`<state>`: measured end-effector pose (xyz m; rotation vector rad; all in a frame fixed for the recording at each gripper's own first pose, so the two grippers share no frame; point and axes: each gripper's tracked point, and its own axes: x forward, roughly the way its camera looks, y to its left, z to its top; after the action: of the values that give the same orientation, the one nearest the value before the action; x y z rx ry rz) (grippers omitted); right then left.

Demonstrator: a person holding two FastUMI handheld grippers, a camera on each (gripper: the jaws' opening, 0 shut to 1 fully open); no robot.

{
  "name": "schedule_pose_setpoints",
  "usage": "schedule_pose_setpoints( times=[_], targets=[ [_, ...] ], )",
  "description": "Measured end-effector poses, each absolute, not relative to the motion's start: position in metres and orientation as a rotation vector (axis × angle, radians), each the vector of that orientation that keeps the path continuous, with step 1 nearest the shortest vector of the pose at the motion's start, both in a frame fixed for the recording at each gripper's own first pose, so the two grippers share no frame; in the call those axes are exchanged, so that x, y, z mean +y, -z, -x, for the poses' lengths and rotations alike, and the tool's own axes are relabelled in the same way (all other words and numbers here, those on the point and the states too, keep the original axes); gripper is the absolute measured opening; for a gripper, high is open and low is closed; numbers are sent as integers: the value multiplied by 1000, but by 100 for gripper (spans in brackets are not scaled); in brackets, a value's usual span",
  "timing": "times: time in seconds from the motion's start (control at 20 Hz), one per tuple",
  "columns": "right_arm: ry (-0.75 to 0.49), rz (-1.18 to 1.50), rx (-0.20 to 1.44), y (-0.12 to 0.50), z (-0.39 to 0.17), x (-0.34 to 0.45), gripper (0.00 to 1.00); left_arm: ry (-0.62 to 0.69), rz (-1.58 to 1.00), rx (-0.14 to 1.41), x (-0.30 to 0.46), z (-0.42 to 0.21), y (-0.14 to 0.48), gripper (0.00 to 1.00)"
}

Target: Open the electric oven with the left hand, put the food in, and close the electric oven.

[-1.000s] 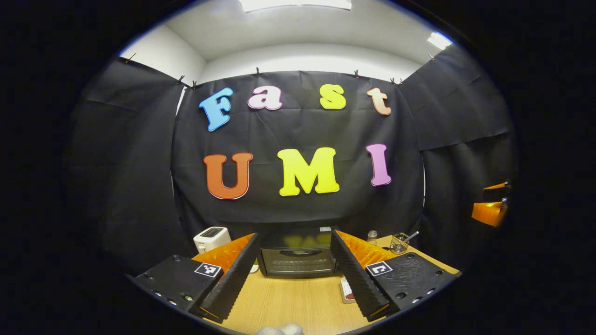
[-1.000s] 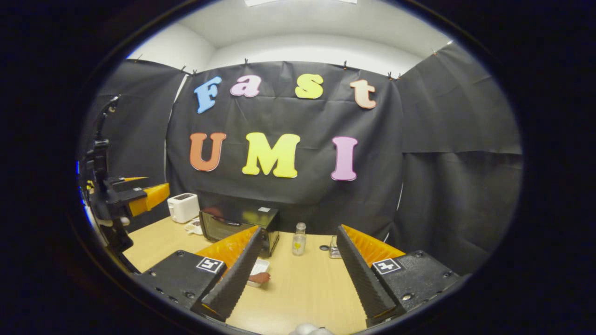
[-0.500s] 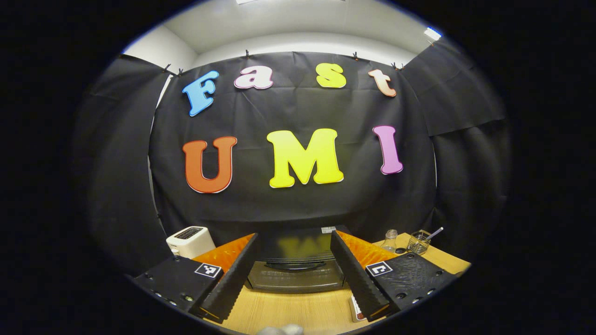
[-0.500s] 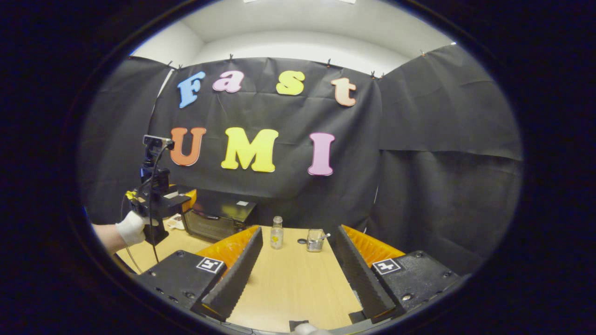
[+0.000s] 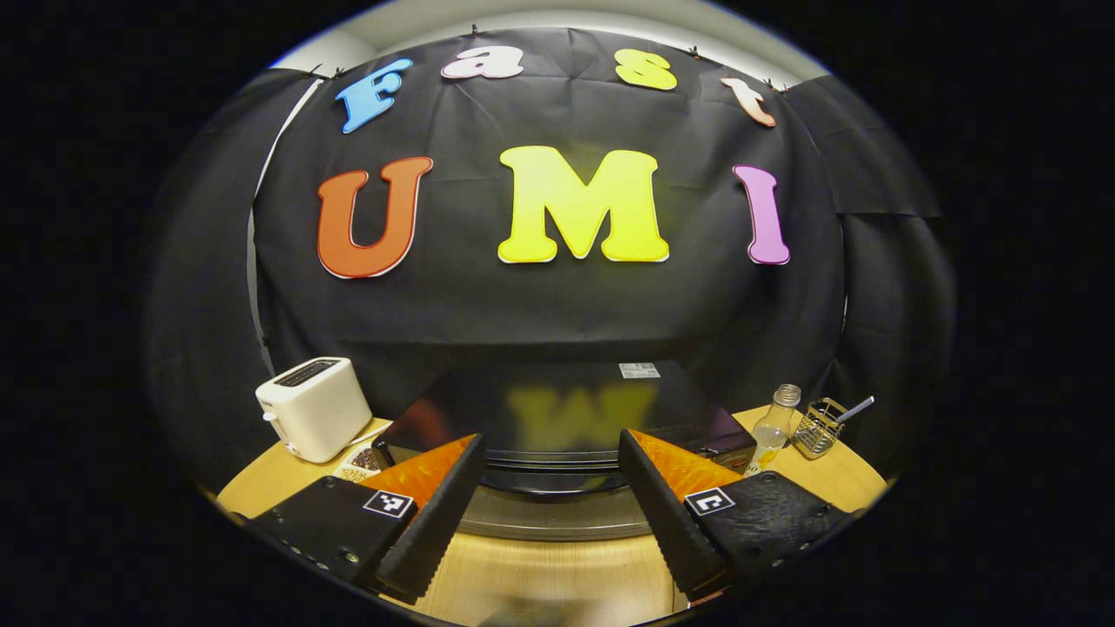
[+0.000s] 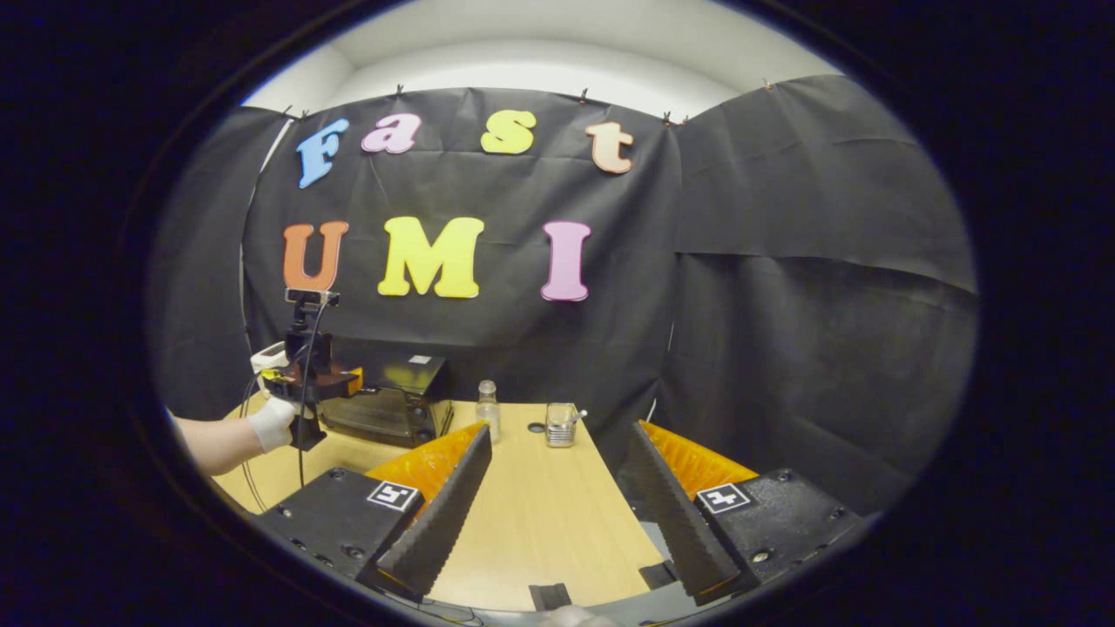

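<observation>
My left gripper (image 5: 550,514) is spread wide, nothing between the fingers, right up against the front of the oven (image 5: 557,427). The oven is black, its door shut, sitting on the wooden table (image 5: 540,579); its handle (image 5: 549,482) lies across the gap between my fingers, untouched. From the right gripper view the left gripper (image 6: 335,383) sits at the oven's (image 6: 396,401) front left, held by a gloved hand (image 6: 272,424).

My right gripper (image 6: 557,522) is also wide and empty, hanging over the table (image 6: 531,522) well apart from the oven.

Containers: a white toaster (image 5: 312,420) left of the oven, slots on top, contents not visible. Just beside it a small tray (image 5: 361,461) with dark and pale bits in it, mostly hidden behind my finger; cannot tell what they are. Right of the oven stands a glass bottle (image 5: 772,428), upright, a little yellowish liquid at the bottom. Next to it is a wire holder (image 5: 821,427) with a thin utensil (image 5: 855,407) sticking out, tilted. The same bottle (image 6: 488,409) and holder (image 6: 560,424) show in the right gripper view, with a small dark disc (image 6: 536,428) on the table between them.
</observation>
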<state>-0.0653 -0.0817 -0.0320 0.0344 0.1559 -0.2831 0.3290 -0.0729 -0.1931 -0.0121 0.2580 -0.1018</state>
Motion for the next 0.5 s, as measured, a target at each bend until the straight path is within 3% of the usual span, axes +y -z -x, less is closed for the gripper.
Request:
schedule_pose_setpoints(
  times=[0.5],
  targets=[
    [319,-74,163,43,80,-86,100,94,-32,324,-71,-334,218,98]
  ],
)
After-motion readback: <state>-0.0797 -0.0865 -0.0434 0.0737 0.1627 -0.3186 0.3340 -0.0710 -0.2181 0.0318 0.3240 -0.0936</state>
